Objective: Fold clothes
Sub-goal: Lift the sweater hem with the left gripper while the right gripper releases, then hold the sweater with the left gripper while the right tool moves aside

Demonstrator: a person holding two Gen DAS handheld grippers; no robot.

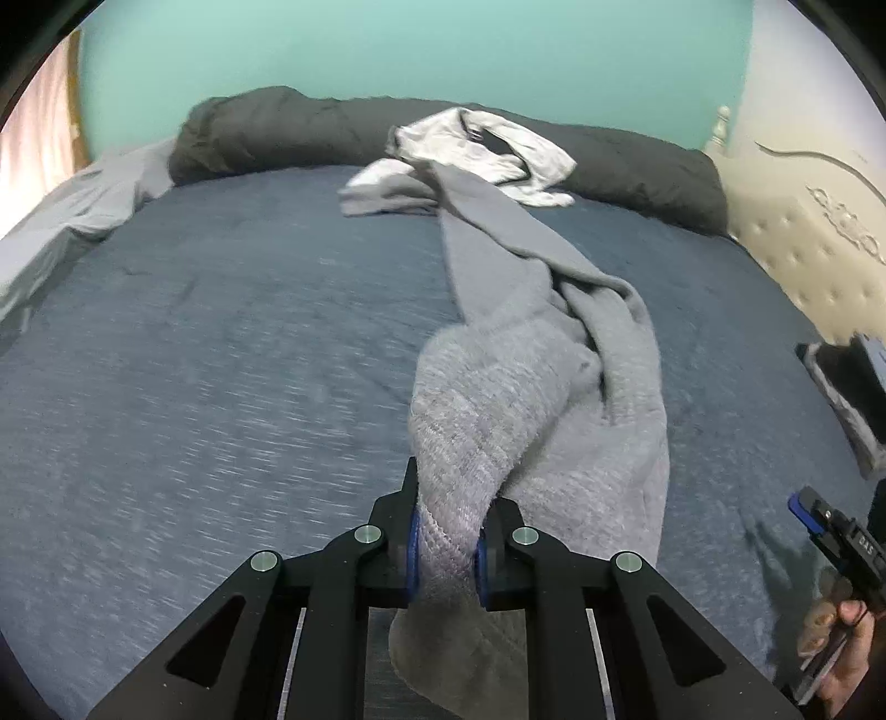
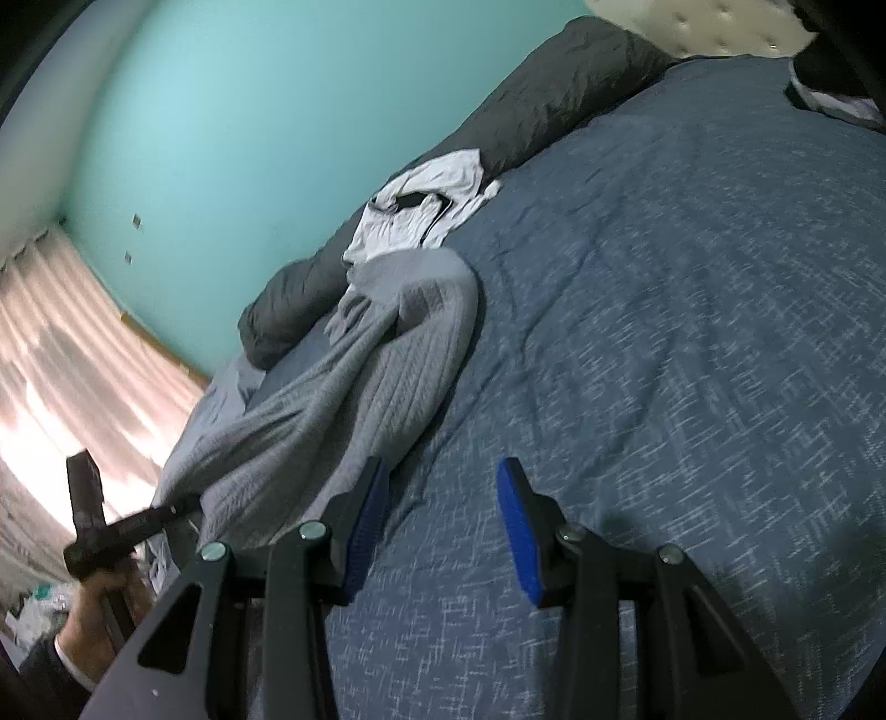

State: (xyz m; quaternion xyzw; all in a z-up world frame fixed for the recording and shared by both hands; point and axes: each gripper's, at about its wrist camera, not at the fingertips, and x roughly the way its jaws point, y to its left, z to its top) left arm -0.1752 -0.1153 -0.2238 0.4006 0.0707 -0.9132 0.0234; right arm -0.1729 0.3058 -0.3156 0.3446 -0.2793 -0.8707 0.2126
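The left gripper [image 1: 448, 531] is clamped hard on a bunched end of the grey knit sweater [image 1: 531, 376], with the fabric squeezed between its blue pads [image 1: 414, 554] and a loose flap hanging down below the jaws. From there the sweater runs away across the blue bedspread [image 1: 221, 360] in a long twisted rope, and its far end lies up against a crumpled white garment [image 1: 487, 149] that sits on the edge of the dark grey duvet roll [image 1: 277, 133] along the teal wall [image 1: 387, 50]. The right gripper [image 2: 443, 509] is spread wide with nothing between its fingers, hanging over bare bedspread just beside the sweater's edge; from the left camera you only catch it at the far right border, held in a hand [image 1: 841, 648]. In the right wrist view the sweater looks lifted off the bed near the left gripper, though everything's kinda motion-blurred so I'm not totally sure how much of it is actually off the bedspread. A tufted cream headboard [image 1: 819, 238] sits on the right, and there's a bright curtain [image 2: 61, 354] on the left.
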